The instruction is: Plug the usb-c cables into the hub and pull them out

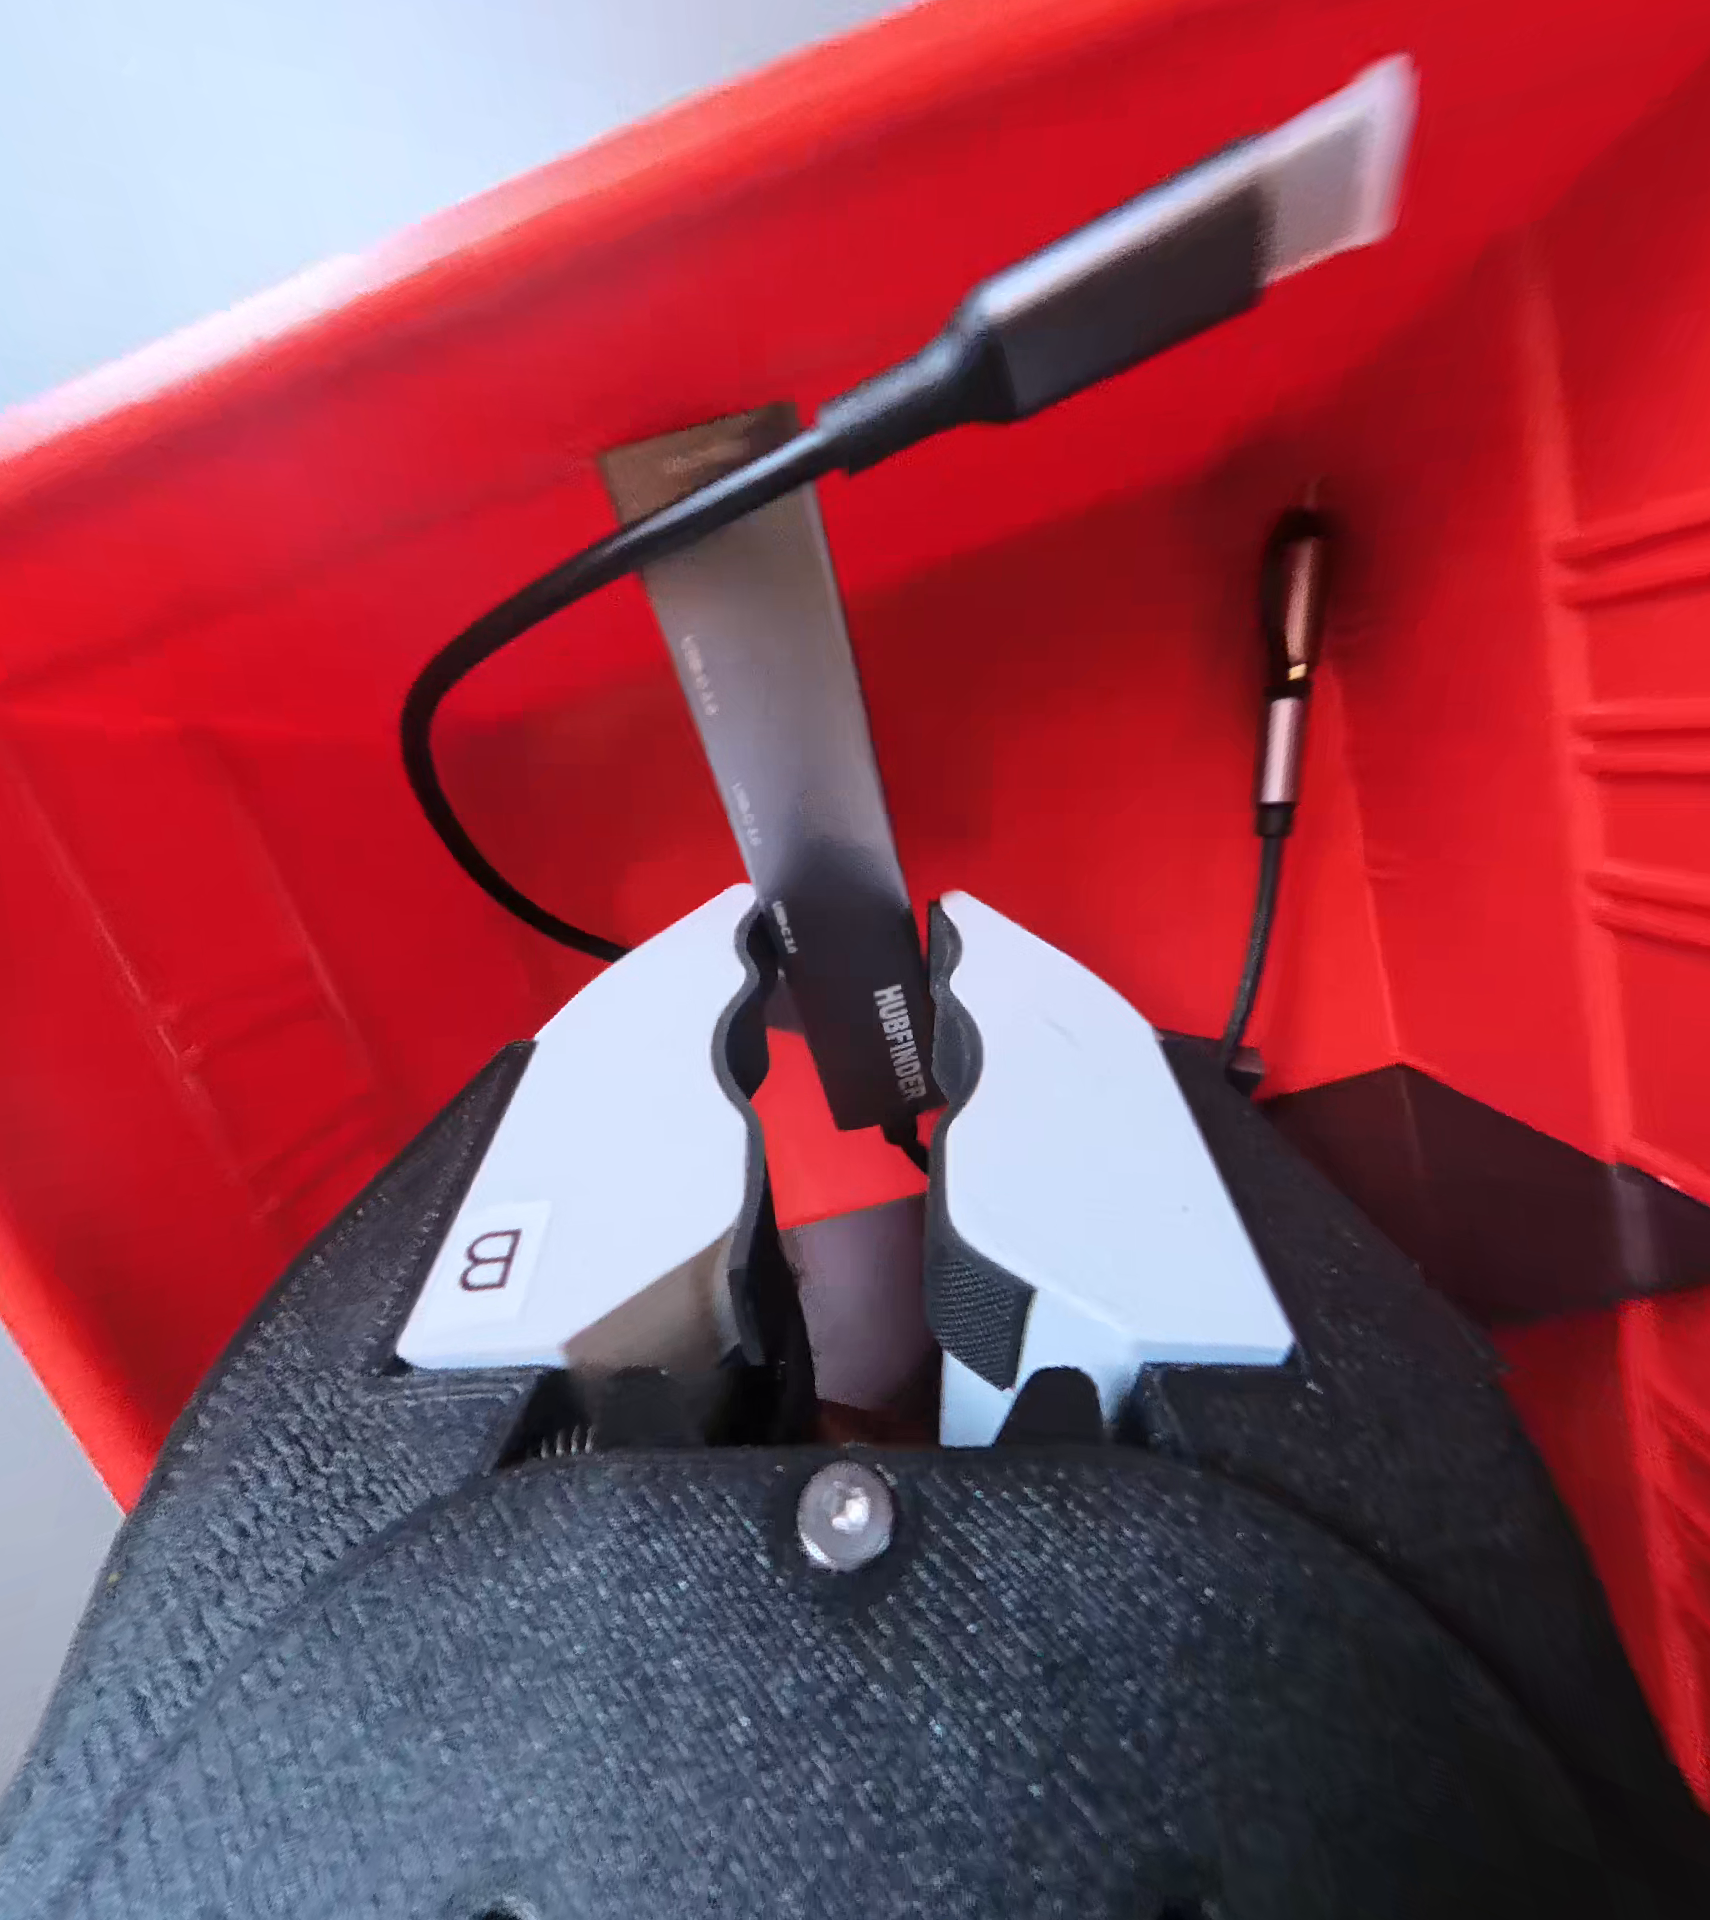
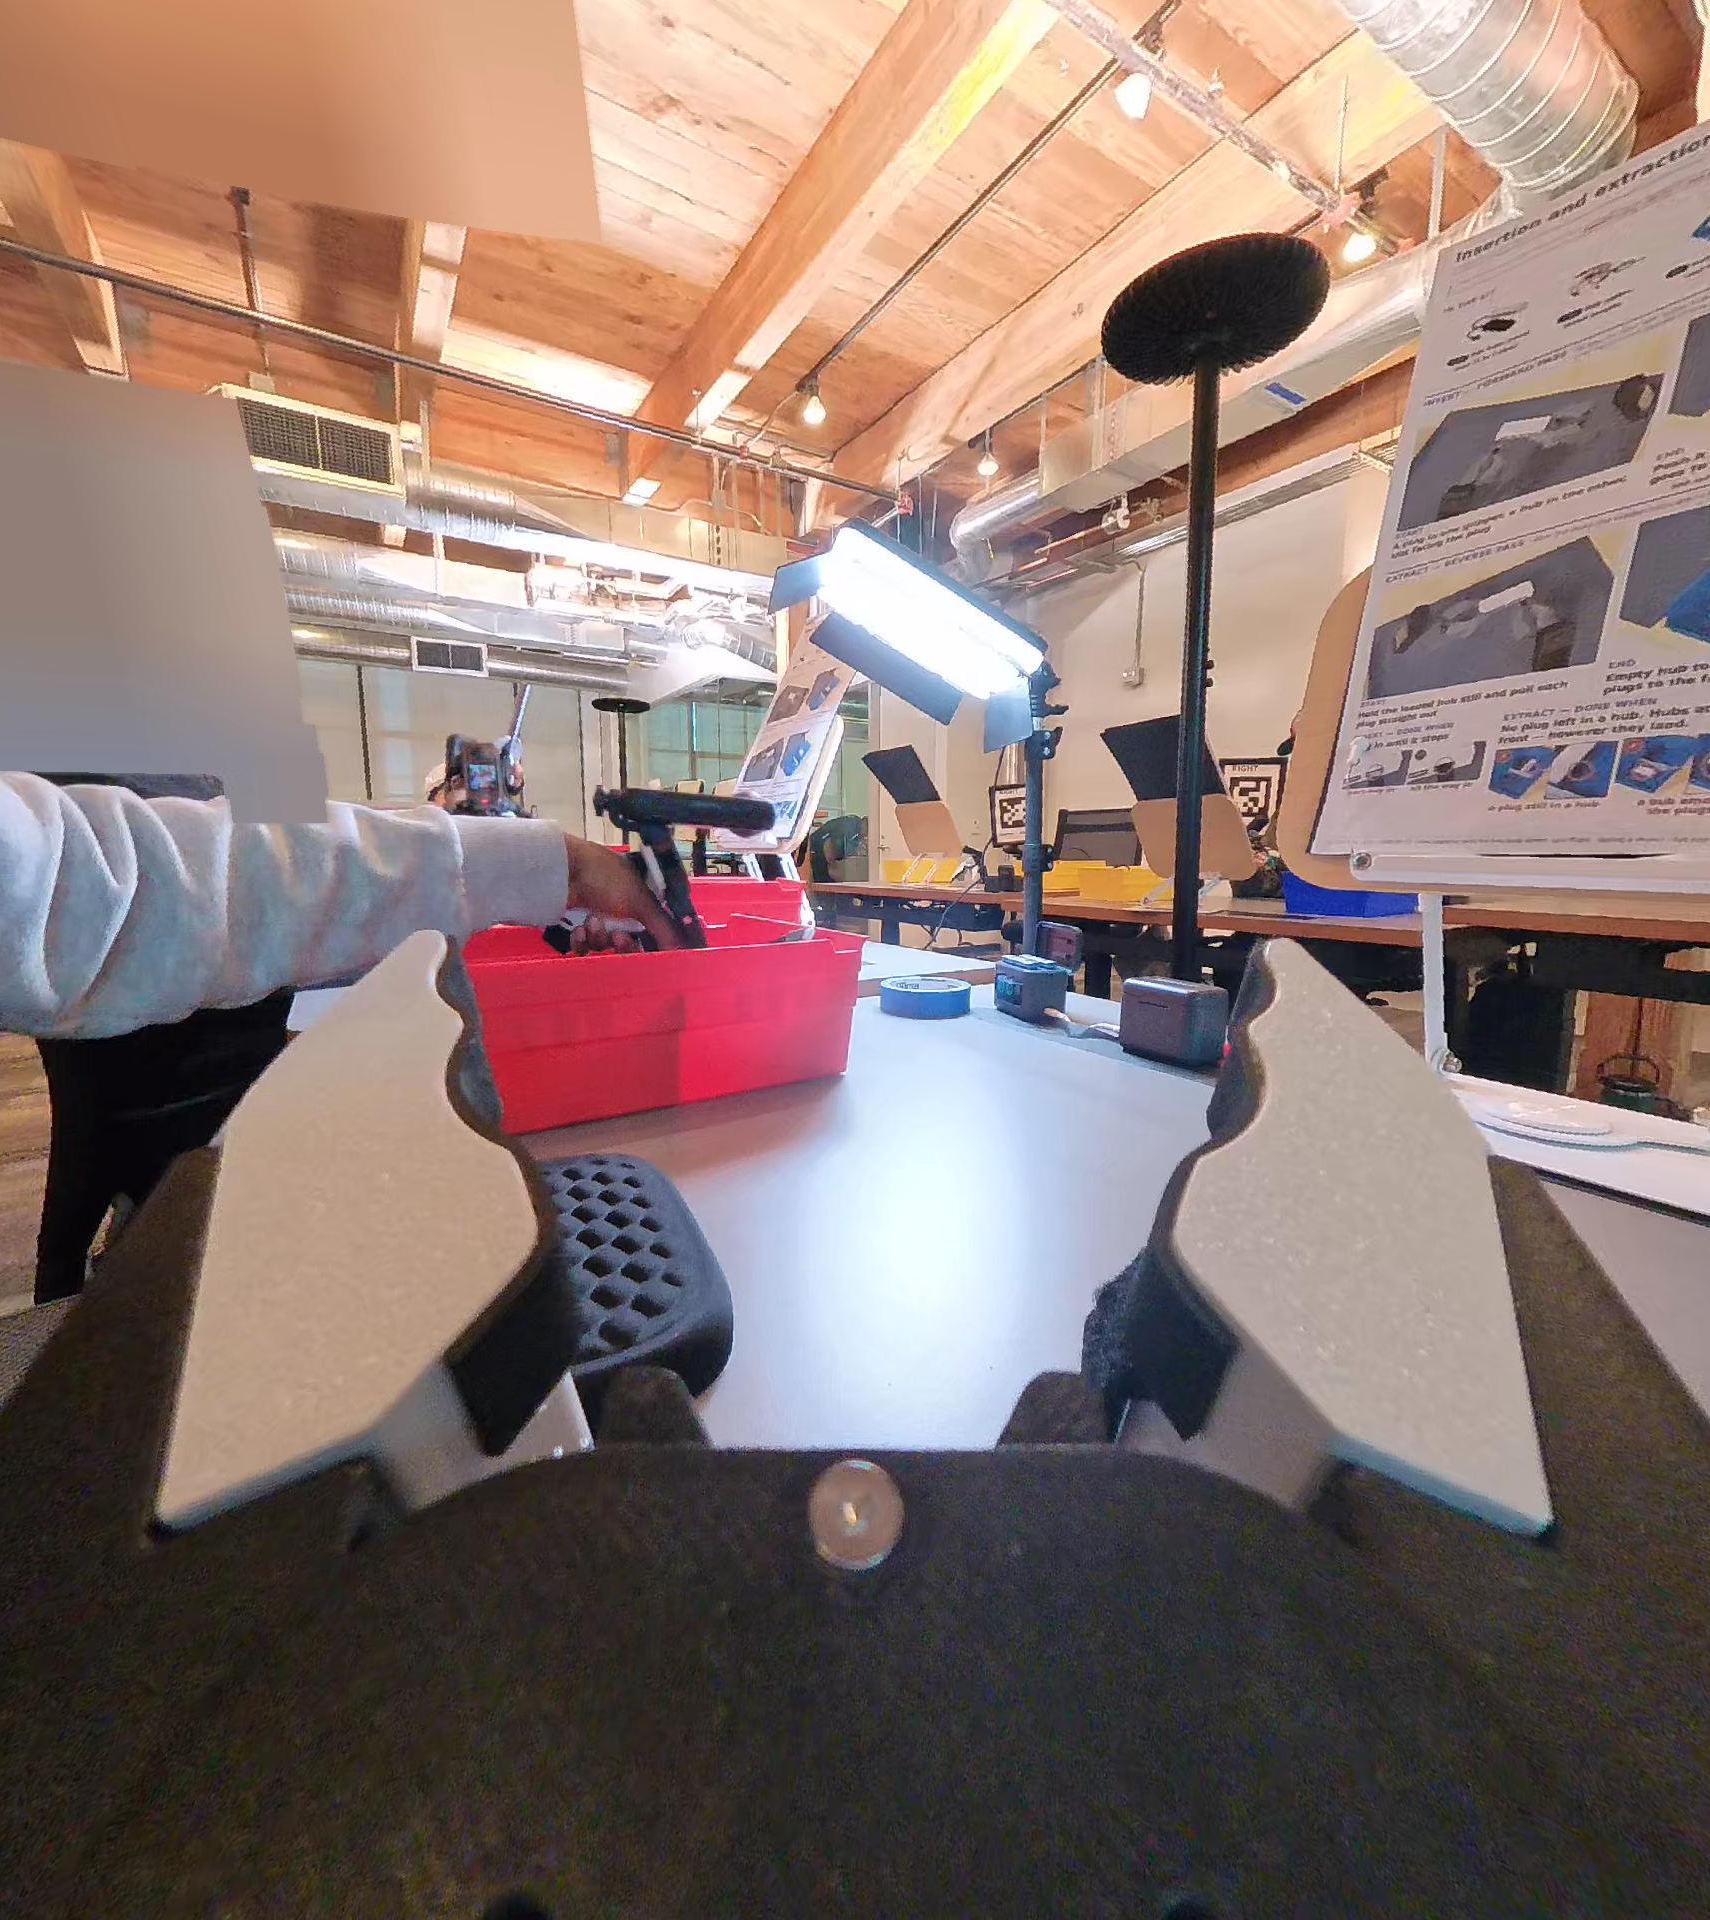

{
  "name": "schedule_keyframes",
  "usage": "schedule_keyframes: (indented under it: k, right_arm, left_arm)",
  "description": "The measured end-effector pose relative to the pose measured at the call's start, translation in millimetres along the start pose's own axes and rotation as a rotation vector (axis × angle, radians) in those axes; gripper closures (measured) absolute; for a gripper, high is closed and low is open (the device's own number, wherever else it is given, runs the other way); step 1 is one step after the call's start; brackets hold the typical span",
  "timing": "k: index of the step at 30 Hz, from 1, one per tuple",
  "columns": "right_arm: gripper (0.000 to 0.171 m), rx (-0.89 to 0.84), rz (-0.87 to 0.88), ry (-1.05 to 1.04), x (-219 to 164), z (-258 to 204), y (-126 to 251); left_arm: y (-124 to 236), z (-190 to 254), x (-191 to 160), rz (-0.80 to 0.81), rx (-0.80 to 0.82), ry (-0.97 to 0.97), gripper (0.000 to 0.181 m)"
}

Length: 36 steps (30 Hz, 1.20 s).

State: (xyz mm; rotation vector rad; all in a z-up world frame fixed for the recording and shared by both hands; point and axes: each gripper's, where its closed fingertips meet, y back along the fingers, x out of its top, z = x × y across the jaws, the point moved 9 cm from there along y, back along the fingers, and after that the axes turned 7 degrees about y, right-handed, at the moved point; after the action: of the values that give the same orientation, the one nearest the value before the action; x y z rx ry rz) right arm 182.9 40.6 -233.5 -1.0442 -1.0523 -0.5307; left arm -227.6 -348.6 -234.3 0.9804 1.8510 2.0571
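In the left wrist view my left gripper (image 1: 840, 914) is inside the red bin (image 1: 207, 582), shut on the near end of a slim grey hub (image 1: 778, 748). The right pad touches the hub and a thin gap shows at the left pad. The hub's own black cable (image 1: 477, 644) loops up to a capped plug (image 1: 1173, 270) at the upper right. A usb-c cable plug (image 1: 1287, 727) lies loose against the bin's right wall. My right gripper (image 2: 856, 966) is open and empty above the table, well short of the red bin (image 2: 664, 1018).
A black divider (image 1: 1516, 1195) stands in the bin at the right. In the right wrist view, a sleeved arm (image 2: 207, 894) reaches into the bin. A blue tape roll (image 2: 924, 997), small grey devices (image 2: 1173, 1018), a lamp pole (image 2: 1194, 675) and an instruction board (image 2: 1609, 520) stand on the grey table (image 2: 934, 1195). Left tips to right tips: about 50 centimetres.
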Motion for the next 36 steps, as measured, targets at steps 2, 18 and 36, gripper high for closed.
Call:
schedule_keyframes:
  k: [2,18,36]
  right_arm:
    - [0.037,0.001,0.0,0.002,0,0,0]
    - [0.039,0.003,-0.004,0.013,-1,-1,-1]
    - [0.045,0.01,0.003,0.026,0,-3,0]
  left_arm:
    - [13,4,0,0.086,-0.048,0.0,0.153]
    - [151,38,-3,0.895,-0.055,-0.131,0.157]
    - [222,233,-46,1.386,0.397,-0.831,0.157]
